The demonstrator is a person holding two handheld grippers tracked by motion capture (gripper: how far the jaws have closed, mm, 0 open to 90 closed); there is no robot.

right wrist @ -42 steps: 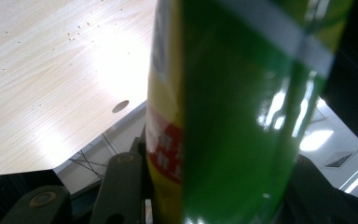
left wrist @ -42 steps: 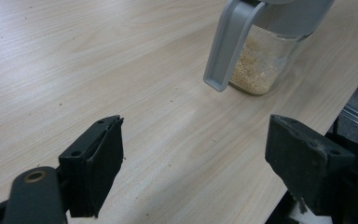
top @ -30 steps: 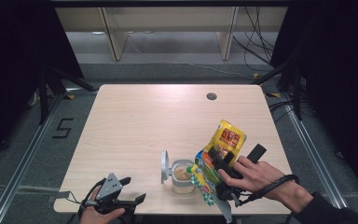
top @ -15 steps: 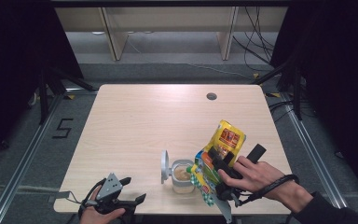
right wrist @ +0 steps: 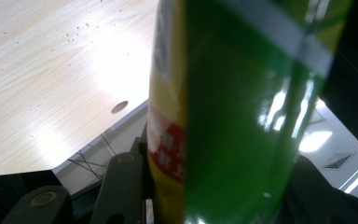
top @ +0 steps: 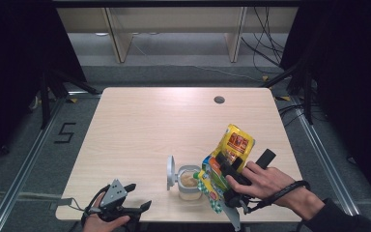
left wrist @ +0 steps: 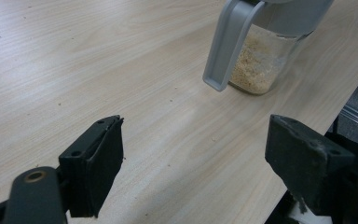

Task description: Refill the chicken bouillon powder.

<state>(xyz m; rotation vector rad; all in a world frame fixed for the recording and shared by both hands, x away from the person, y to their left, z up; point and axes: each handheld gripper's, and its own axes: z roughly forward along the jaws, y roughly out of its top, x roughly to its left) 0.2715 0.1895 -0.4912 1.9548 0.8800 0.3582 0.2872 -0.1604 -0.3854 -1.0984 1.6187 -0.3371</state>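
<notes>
Overhead, high view: a yellow-and-green snack bag [top: 229, 159] is hanging tilted over a small clear jar [top: 189, 182] near the table's [top: 149, 125] front edge, its lower end just above the jar's mouth. The jar's grey flip lid [top: 171, 171] is standing open on its left. The right gripper [top: 232, 176] is pinching the bag across its middle; the left gripper [top: 125, 205] is resting idle at the front left corner, well apart from the jar.

Left gripper view: its jaws are standing wide apart with nothing between them, pointing across bare wood toward the jar [left wrist: 261, 60], which is holding pale crumbs, its lid [left wrist: 227, 44] hanging down in front.

Right gripper view: the glossy bag [right wrist: 233, 112] is sitting between the jaws, partly closed on it.

Handling, by judgement: the bag is looking light, soft and slick, likely to crumple or slip, so a mid-body pinch is suiting it. The jar is looking stiff, light and easy to tip, best steadied at its wall.
</notes>
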